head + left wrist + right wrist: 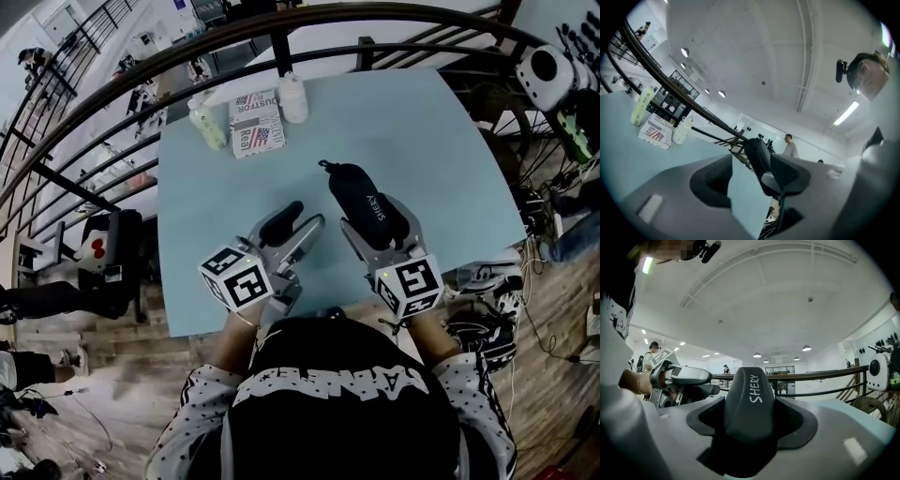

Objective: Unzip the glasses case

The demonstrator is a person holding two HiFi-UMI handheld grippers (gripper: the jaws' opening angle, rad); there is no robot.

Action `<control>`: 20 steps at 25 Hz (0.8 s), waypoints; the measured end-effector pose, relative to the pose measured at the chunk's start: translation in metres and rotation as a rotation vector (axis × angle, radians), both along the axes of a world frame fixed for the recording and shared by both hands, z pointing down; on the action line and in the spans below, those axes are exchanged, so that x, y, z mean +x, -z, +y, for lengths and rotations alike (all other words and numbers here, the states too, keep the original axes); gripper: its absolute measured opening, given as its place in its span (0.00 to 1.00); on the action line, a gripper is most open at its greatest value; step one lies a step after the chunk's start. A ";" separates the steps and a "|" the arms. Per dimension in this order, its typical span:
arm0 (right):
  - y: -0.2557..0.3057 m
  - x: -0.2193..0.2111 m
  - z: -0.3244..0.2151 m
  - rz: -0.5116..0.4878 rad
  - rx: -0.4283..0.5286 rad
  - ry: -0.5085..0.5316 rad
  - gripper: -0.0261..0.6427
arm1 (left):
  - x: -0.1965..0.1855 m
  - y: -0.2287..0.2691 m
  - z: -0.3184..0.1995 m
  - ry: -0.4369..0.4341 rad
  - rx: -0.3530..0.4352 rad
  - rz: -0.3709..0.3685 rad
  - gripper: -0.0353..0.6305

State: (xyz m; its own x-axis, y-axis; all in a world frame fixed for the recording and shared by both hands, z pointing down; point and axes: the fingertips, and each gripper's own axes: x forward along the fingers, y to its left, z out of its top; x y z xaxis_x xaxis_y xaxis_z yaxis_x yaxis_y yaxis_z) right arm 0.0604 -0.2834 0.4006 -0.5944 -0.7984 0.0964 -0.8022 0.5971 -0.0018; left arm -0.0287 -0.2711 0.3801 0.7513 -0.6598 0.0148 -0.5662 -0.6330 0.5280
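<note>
The black glasses case (367, 202), printed SHERY, lies lengthwise on the light blue table (431, 131) with a small loop at its far end. My right gripper (380, 230) is shut on the case's near end. In the right gripper view the case (750, 401) fills the gap between both dark pads. My left gripper (307, 216) stands open just left of the case, nothing between its fingers. In the left gripper view bare table shows between the left gripper's (740, 180) jaws, and the case (757, 150) rises beyond the right jaw. The zipper pull is not visible.
At the table's far side stand a pale green bottle (208, 124), a white bottle (293, 97) and a flag-printed packet (255, 124). A dark curved railing (141, 80) runs behind the table. The near table edge (187, 328) lies under my hands.
</note>
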 end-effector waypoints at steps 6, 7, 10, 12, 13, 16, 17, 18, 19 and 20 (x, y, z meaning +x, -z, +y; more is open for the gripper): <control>0.008 -0.024 0.018 -0.012 0.048 0.086 0.55 | 0.031 0.014 0.001 -0.089 -0.019 0.069 0.05; 0.008 -0.027 0.020 -0.013 0.052 0.096 0.56 | 0.033 0.016 0.001 -0.091 -0.023 0.082 0.05; 0.009 -0.035 0.027 -0.015 0.065 0.127 0.56 | 0.036 0.017 0.000 -0.080 -0.025 0.081 0.05; 0.011 -0.041 0.031 -0.009 0.082 0.149 0.56 | 0.037 0.017 -0.001 -0.069 -0.025 0.078 0.05; 0.010 -0.043 0.033 -0.003 0.087 0.159 0.56 | 0.037 0.017 -0.002 -0.064 -0.027 0.082 0.05; 0.008 -0.049 0.039 0.014 0.098 0.175 0.56 | 0.036 0.015 -0.003 -0.046 -0.039 0.096 0.05; 0.007 -0.051 0.040 0.020 0.101 0.180 0.56 | 0.035 0.015 -0.003 -0.038 -0.045 0.102 0.05; 0.007 -0.052 0.041 0.026 0.104 0.182 0.56 | 0.034 0.015 -0.004 -0.031 -0.054 0.110 0.05; 0.006 -0.053 0.041 0.032 0.106 0.183 0.56 | 0.032 0.014 -0.004 -0.029 -0.062 0.119 0.05; 0.005 -0.054 0.041 0.039 0.109 0.184 0.56 | 0.031 0.013 -0.004 -0.031 -0.068 0.126 0.05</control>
State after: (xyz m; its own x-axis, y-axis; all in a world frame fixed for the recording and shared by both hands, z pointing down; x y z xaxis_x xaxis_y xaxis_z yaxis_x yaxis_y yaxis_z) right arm 0.0066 -0.2420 0.3952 -0.7287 -0.6836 0.0413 -0.6778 0.7285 0.0998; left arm 0.0025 -0.2751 0.3668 0.7699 -0.6371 -0.0367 -0.4737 -0.6090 0.6362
